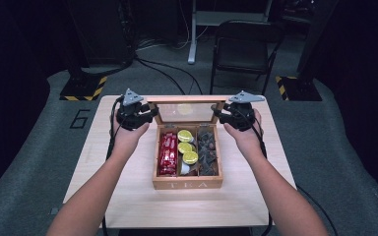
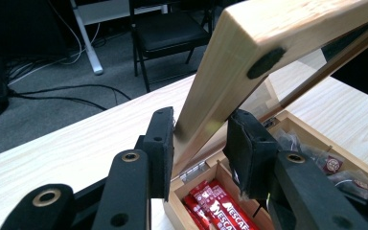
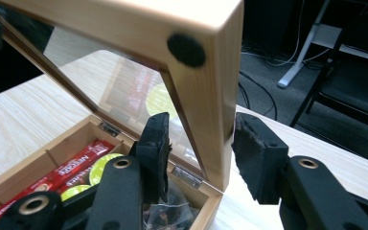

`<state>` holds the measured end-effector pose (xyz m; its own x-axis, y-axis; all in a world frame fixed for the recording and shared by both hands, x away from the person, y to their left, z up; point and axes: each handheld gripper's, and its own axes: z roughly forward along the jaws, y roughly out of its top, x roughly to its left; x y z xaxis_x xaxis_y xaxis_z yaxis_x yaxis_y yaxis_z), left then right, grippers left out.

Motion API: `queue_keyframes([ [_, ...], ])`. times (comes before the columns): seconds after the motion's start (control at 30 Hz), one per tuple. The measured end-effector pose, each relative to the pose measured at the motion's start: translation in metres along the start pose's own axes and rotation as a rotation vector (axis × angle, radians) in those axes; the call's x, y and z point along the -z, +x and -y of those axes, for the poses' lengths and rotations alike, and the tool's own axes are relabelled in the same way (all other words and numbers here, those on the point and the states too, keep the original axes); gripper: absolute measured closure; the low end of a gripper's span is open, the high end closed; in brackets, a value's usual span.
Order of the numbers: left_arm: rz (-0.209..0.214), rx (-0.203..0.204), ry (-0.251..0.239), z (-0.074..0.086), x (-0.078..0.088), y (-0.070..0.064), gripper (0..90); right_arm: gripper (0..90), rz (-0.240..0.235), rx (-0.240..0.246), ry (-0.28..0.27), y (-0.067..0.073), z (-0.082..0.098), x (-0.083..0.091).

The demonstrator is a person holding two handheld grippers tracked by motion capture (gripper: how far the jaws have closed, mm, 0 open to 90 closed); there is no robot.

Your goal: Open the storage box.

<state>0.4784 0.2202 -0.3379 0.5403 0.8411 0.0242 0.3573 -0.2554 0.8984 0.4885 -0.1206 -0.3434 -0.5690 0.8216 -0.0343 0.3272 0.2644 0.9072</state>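
Here the pale wooden tea box sits at the centre of the high view on the light wooden table, its glass-paned hinged lid raised toward the upper middle. The left gripper is clenched on the lid's side rail, both pads against the wood. The right gripper straddles the opposite rail; its far pad stands just off the wood, so that hold looks released. Red sachets, green-topped capsules and dark wrapped tea bags fill the compartments. The lid seems light and stiff, but its pane is fragile: grip the wooden frame, not the glass.
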Motion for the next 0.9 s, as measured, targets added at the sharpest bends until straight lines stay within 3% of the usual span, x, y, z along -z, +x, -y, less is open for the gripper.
queue_keyframes([
  [0.47, -0.003, 0.034, 0.004, -0.008, -0.007, 0.007, 63.1, 58.5, 0.032, -0.004, 0.036, -0.005, 0.004, -0.021],
  [0.63, -0.014, 0.034, 0.011, -0.011, -0.011, 0.008, 63.5, 58.5, 0.036, 0.015, 0.045, -0.008, 0.005, -0.026],
  [0.9, -0.012, 0.018, 0.011, -0.014, -0.014, 0.011, 64.1, 56.6, 0.023, 0.001, 0.055, -0.012, 0.009, -0.034],
])
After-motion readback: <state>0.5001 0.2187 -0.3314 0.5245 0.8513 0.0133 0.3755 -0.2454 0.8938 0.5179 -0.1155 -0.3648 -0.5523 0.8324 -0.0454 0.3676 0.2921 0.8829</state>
